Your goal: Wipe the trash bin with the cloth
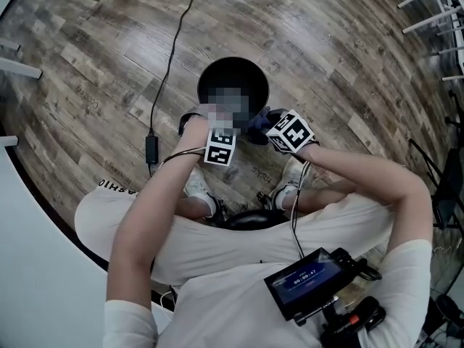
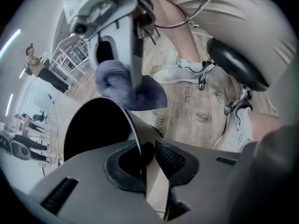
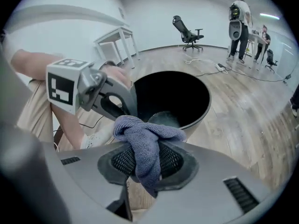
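Observation:
The black round trash bin (image 1: 233, 78) stands on the wood floor in front of the person's feet. My left gripper (image 2: 147, 155) is shut on the bin's near rim (image 2: 133, 125), the thin wall running between its pads. In the head view the left gripper (image 1: 210, 119) sits at the rim's near left. My right gripper (image 3: 147, 160) is shut on a bunched blue-grey cloth (image 3: 148, 141), held in the air just above the bin's near edge (image 3: 187, 122). The left gripper view shows the cloth (image 2: 126, 90) hanging over the bin mouth. The bin's inside is dark.
A black cable (image 1: 172, 53) with a power block (image 1: 151, 149) runs across the floor left of the bin. The person's white shoes (image 1: 290, 174) and a black stool seat (image 2: 238, 62) are close behind. An office chair (image 3: 188, 31), a white table (image 3: 114, 40) and people (image 3: 240, 17) stand far off.

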Demonstrator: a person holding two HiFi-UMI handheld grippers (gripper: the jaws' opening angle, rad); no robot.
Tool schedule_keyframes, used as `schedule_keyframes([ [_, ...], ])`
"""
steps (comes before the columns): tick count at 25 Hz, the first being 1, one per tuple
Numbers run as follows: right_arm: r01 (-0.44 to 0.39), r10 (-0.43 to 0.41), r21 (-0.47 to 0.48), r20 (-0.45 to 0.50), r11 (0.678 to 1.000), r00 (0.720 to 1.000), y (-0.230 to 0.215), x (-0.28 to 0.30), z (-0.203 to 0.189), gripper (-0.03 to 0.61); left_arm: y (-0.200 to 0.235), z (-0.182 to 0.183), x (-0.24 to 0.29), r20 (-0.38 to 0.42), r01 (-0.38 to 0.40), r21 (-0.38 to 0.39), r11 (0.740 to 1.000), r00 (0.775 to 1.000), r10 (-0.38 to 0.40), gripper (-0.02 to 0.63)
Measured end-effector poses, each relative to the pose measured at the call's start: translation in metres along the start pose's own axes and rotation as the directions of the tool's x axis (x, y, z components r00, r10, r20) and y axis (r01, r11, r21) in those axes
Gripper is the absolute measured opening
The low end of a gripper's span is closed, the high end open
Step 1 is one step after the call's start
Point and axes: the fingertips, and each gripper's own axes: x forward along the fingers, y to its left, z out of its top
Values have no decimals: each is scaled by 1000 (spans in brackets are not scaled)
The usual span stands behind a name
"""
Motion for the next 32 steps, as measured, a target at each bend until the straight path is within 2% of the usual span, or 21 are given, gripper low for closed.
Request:
schedule_keyframes([
  [3,12,-12,10,-27,1000,1000,-10,5,2,106,-1,1,2,-2,1,15,1000,1000,-1,71],
  [7,11,-12,-20,-62,1000,998,-17,30,-15,106,0,5,3,24,9,-4,1000,1000,-9,63],
  [11,17,-26,-83,-100,996,995,-30,71,-40,106,0,15,4,48,11,-34,999,999,-9,61],
  [17,60,-76,-111,-148,992,986,-58,148,-89,106,6,25,8,70,10,-72,997,998,-5,63],
  [22,77,-111,-176,-190,981,976,-67,186,-116,106,7,32,8,77,5,-85,996,997,2,63],
  [24,82,-110,-150,-194,985,975,-67,188,-117,106,8,31,9,71,1,-93,996,997,5,63],
  [26,78,-92,-80,-193,994,977,-65,181,-116,106,8,30,10,69,4,-99,995,998,2,63],
  [28,77,-66,54,-183,996,981,-60,165,-113,106,7,30,9,70,11,-90,996,998,-5,63],
  [30,59,-28,180,-166,982,986,-48,147,-107,106,4,29,7,71,20,-74,997,997,-15,63],
  [31,38,-7,206,-151,978,989,-38,136,-102,106,4,28,6,75,24,-73,997,997,-18,76],
  [32,18,10,206,-135,978,991,-29,125,-95,106,4,27,3,81,26,-77,997,997,-20,118],
])
